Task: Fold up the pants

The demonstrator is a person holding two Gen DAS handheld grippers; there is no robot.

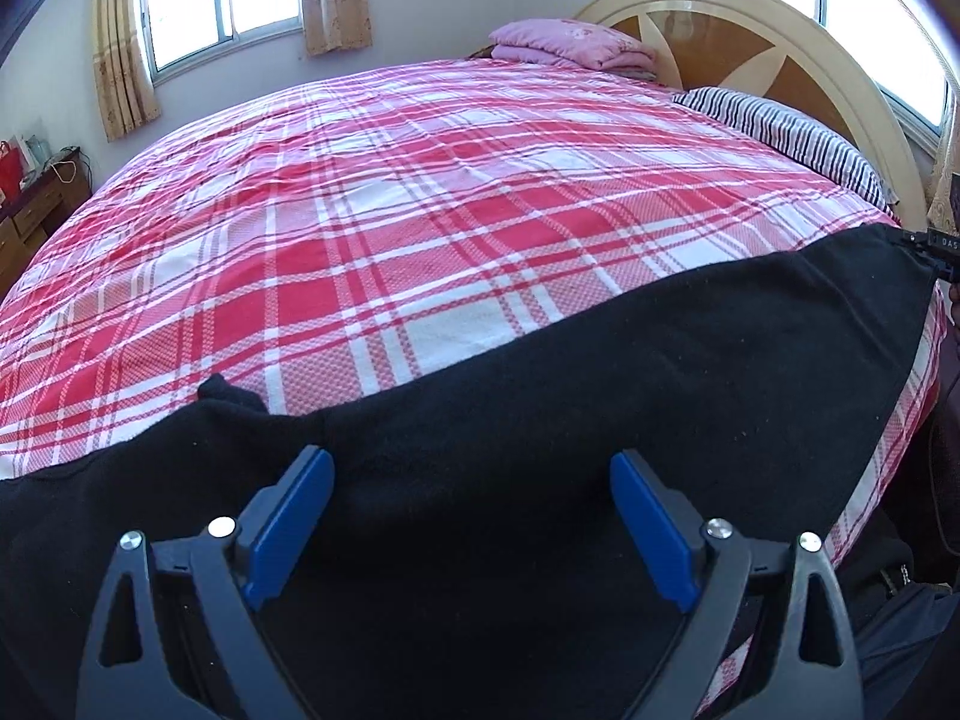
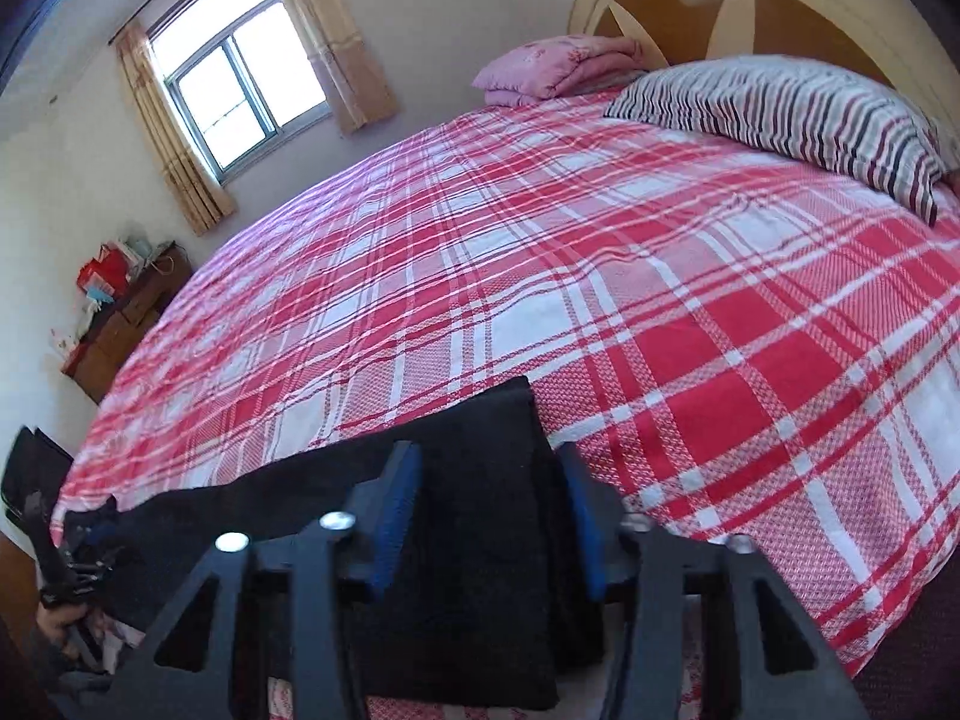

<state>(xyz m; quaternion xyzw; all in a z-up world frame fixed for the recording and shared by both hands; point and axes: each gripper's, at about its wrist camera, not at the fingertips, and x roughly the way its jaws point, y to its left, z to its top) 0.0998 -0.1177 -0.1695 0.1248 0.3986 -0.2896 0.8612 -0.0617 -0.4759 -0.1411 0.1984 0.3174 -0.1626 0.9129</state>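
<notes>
Black pants [image 1: 540, 420] lay along the bed [image 1: 420, 210] edge. Left hand-held gripper [image 1: 471, 480] was wide open above them. Right hand-held gripper [image 2: 489, 480] straddled their end, grip unclear.

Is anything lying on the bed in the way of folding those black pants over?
Nothing visible. The black pants lie along the near edge; the plaid sheet beyond them is bare. The striped pillow and pink bedding sit far off by the headboard.
</notes>
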